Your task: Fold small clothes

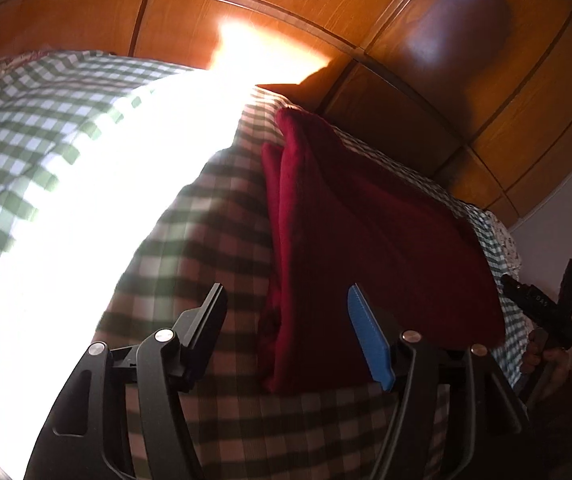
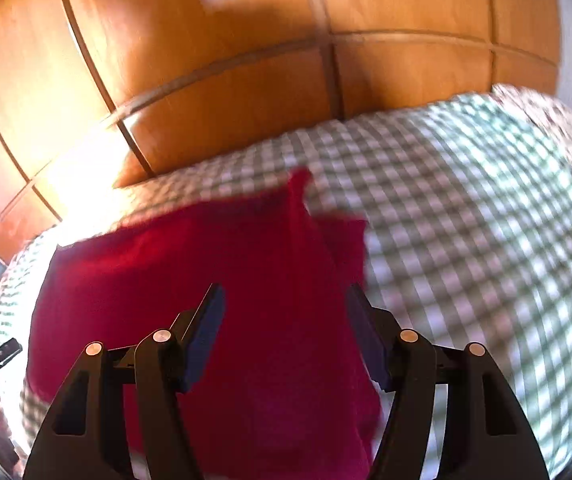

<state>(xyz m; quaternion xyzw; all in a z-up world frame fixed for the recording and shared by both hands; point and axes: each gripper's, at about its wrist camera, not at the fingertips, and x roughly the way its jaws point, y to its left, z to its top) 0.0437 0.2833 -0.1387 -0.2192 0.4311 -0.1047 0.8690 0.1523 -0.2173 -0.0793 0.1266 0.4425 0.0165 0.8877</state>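
Observation:
A dark red garment (image 1: 358, 240) lies folded on a green-and-white checked bed cover (image 1: 38, 128). In the left wrist view my left gripper (image 1: 286, 300) stands open above the garment's left edge, one finger over the checks, the blue-padded finger (image 1: 370, 340) over the red cloth; nothing is between the pads. In the right wrist view the same red garment (image 2: 206, 264) fills the lower middle, blurred. My right gripper (image 2: 284, 300) is open over it with nothing gripped. The right gripper's black body (image 1: 542, 308) shows at the far right of the left wrist view, held by a hand.
Wooden wardrobe doors (image 2: 246, 40) rise right behind the bed. A strong patch of sunlight (image 1: 106, 200) washes out the cover on the left. A flowered fabric (image 2: 558, 120) lies at the bed's far right. The checked cover (image 2: 486, 220) stretches flat to the right of the garment.

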